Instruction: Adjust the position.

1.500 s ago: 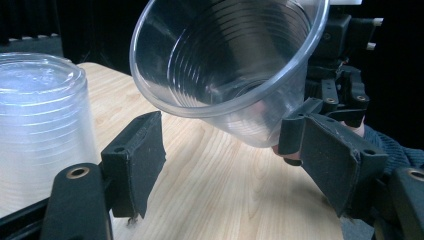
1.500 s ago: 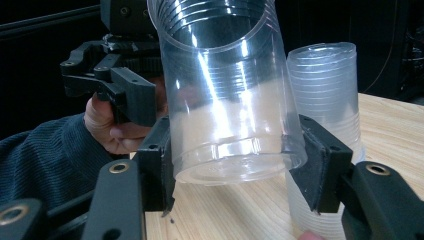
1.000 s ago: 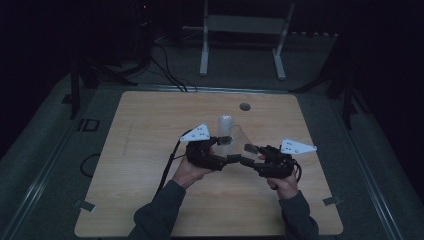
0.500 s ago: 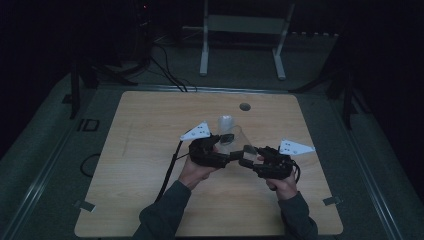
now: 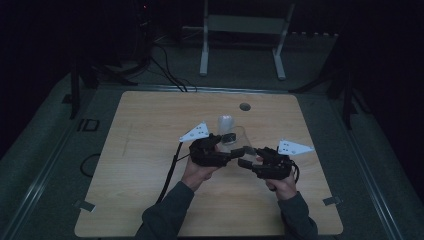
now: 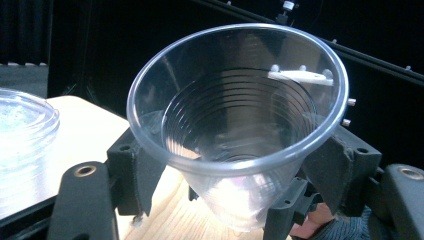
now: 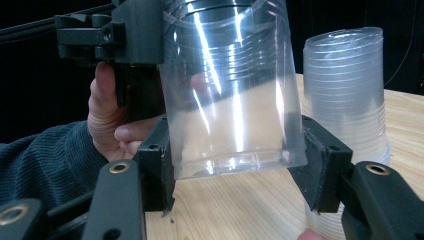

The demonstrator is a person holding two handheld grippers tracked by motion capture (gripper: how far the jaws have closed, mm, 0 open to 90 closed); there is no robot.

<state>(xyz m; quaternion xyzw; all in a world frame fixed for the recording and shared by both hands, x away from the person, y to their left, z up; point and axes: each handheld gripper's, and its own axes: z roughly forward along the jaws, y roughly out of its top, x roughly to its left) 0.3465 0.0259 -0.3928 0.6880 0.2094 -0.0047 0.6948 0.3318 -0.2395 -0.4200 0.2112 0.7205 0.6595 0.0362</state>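
Observation:
A clear plastic cup [image 5: 241, 148] hangs above the middle of the wooden table [image 5: 145, 145], between my two grippers. My right gripper [image 7: 237, 165] is shut on the base of the cup [image 7: 232, 100], one pad on each side. My left gripper [image 6: 237, 167] faces into the mouth of the cup [image 6: 235, 115]. Its jaws have just been closing and now press the wall below the rim. In the high view the left gripper [image 5: 231, 154] comes from the left and the right gripper [image 5: 246, 161] from the right. An upside-down stack of clear cups [image 5: 226, 125] stands just behind them.
The cup stack [image 7: 345, 95] is close behind the held cup, and its top [image 6: 22, 130] is at my left side. A dark round hole [image 5: 244, 106] lies in the table's far part. A metal frame [image 5: 241, 22] and cables [image 5: 167, 75] stand beyond the far edge.
Both hands have kept their place over the table's middle. The left gripper's jaws look drawn in closer around the cup than before.

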